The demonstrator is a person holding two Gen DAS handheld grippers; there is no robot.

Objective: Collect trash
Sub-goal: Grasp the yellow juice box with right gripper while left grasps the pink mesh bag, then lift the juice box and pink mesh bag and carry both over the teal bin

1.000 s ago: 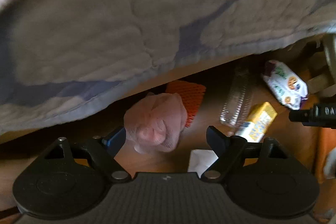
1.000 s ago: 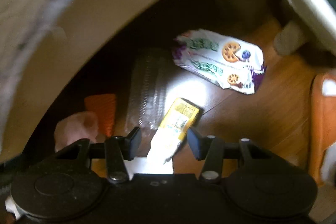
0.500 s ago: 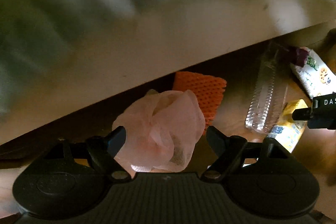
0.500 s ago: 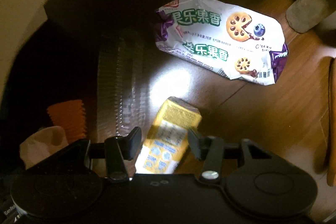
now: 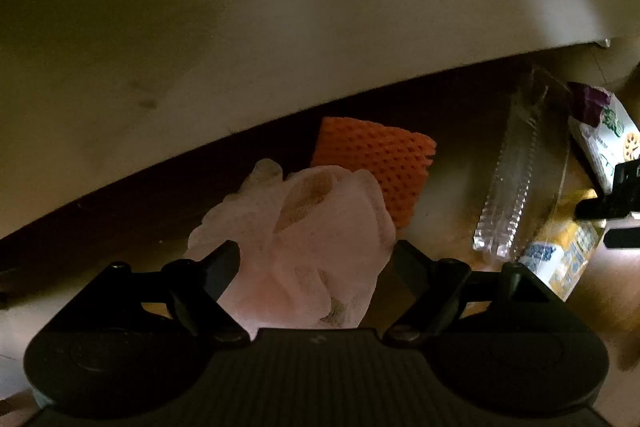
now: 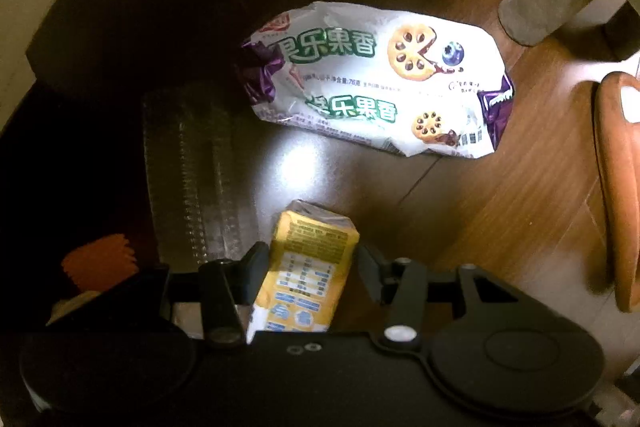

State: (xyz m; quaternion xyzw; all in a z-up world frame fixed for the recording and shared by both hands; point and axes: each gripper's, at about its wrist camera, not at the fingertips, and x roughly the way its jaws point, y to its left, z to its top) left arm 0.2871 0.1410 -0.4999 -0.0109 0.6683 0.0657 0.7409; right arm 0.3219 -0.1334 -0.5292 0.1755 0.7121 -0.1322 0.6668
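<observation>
Wooden floor (image 6: 520, 195), dim, pale furniture edge (image 5: 280, 27) overhead. Your left gripper (image 5: 316, 259) spread wide around pink mesh wad (image 5: 304, 239); orange foam net (image 5: 380, 163) just behind. Your right gripper (image 6: 308, 263) closing around yellow carton (image 6: 308, 267), right pad not yet touching. Biscuit wrapper (image 6: 380, 79) and clear plastic tray (image 6: 200, 179) lie beyond.

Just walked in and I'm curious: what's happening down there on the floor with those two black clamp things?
A person is picking up litter with a handheld gripper in each hand. The left gripper straddles a crumpled pink foam net, jaws open. The right gripper is over a yellow drink carton, its jaws closing with the carton between them, not yet gripped. A biscuit wrapper, a clear plastic tray and an orange foam net lie on the wooden floor.
</observation>
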